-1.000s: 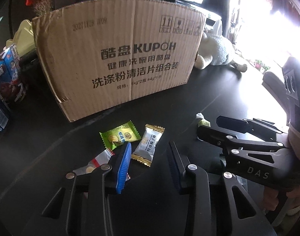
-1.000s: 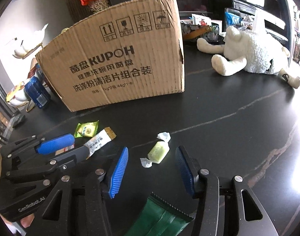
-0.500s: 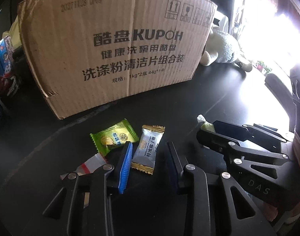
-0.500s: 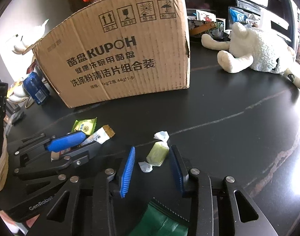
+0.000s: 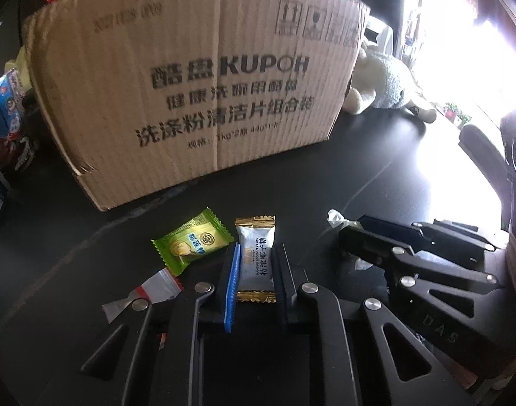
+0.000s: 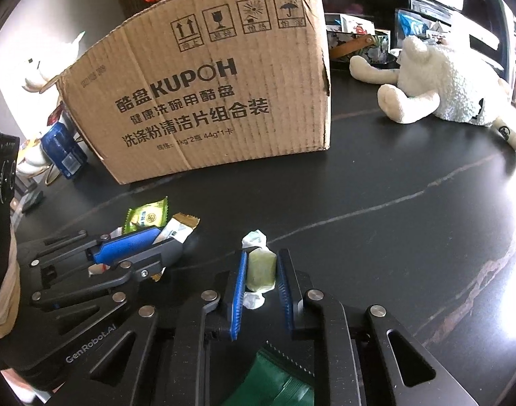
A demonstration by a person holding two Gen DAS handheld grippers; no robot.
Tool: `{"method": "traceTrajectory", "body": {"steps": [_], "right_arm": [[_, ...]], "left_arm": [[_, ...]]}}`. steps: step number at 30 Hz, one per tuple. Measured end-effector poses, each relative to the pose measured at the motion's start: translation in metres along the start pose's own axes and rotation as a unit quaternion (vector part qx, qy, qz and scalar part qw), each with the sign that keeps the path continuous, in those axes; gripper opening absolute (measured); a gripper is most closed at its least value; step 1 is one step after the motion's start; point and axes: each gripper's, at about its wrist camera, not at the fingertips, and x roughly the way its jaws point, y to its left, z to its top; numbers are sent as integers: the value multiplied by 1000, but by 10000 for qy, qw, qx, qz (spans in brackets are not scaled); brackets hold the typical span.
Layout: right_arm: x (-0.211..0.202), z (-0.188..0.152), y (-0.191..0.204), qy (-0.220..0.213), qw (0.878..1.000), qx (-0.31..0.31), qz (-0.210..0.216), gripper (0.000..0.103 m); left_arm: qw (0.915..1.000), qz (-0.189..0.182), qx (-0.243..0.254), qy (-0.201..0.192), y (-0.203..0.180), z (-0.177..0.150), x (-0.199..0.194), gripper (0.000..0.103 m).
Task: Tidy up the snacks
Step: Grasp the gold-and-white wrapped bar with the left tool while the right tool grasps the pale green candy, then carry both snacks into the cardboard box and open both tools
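Observation:
My left gripper (image 5: 256,253) is shut on a white candy packet with gold ends (image 5: 256,258) that lies on the black table; it also shows in the right wrist view (image 6: 177,230). A green candy packet (image 5: 190,242) and a red-and-clear wrapper (image 5: 156,287) lie just left of it. My right gripper (image 6: 261,264) is shut on a pale green twist-wrapped candy (image 6: 260,269) on the table. A brown cardboard box (image 6: 217,81) stands behind the candies.
A white plush sheep (image 6: 450,88) lies at the right rear. Blue snack boxes (image 5: 4,125) stand left of the box. A dark green packet (image 6: 275,379) lies under my right gripper. Trays of items (image 6: 359,40) sit at the back.
Both grippers have moved forward and closed: the left onto the white-and-gold packet, the right onto the pale green candy.

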Motion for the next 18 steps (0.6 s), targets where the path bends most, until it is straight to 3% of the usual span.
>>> {"method": "traceTrajectory", "body": {"steps": [18], "right_arm": [[-75,17,27,-761,9967,-190,228,20]], "left_arm": [[9967,189,-162,-777,-4,12,-97,19]]}}
